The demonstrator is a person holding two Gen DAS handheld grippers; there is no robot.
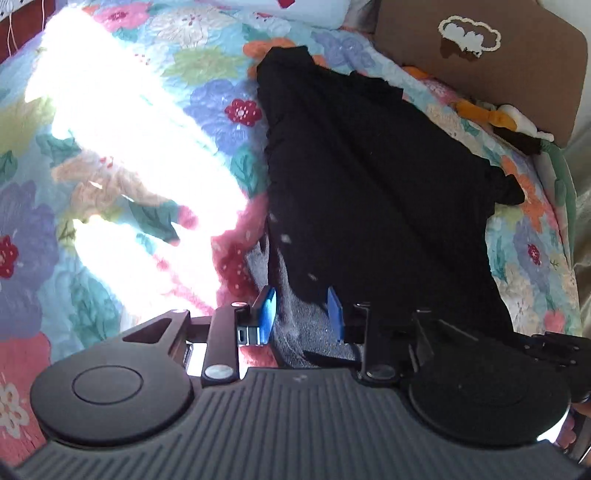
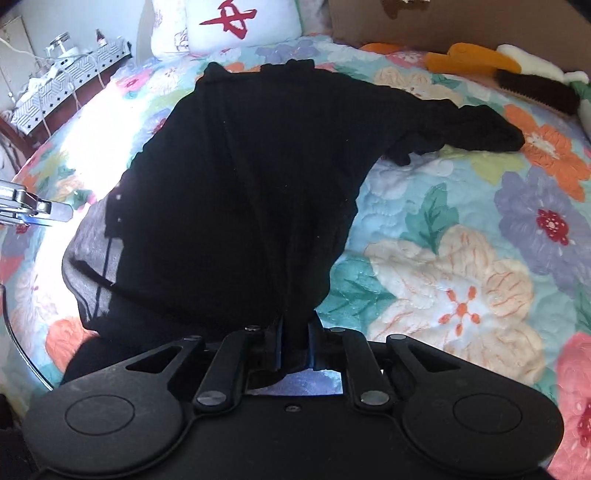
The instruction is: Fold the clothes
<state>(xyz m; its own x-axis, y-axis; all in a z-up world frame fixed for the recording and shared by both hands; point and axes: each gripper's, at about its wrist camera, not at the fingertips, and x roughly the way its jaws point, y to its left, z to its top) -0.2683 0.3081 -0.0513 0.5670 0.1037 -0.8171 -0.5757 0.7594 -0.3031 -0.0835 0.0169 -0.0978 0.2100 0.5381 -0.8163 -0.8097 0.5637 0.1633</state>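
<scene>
Left wrist view first: my left gripper (image 1: 303, 314) sits with its blue pads (image 1: 266, 308) spread apart, jaws parted, nothing pinched between them, and the near edge of the black garment (image 1: 369, 184) hangs just ahead of the fingertips, a thin, see-through layer of it showing between the pads. The garment stretches away from me across the floral quilt (image 1: 110, 229), one sleeve trailing off to the right. A hard patch of sunlight blows out the quilt on the left. Beyond the garment I see a brown headboard (image 1: 480, 81) with a white cloud-shaped mark, and a plush toy (image 1: 498, 118) tucked against it. Over to the right wrist view: my right gripper (image 2: 295, 343) is clamped tight on a bunched fold of the black garment (image 2: 240, 203), the cloth running straight up out of the closed jaws and lifted off the quilt (image 2: 461, 258) near me. The sleeve (image 2: 480, 129) lies out to the right on an orange flower. A white pillow (image 2: 240, 26) with a red character sits at the far end, the orange-and-brown plush toy (image 2: 517, 70) at upper right, and the metal tip of my left gripper (image 2: 33, 210) pokes in at the left edge.
</scene>
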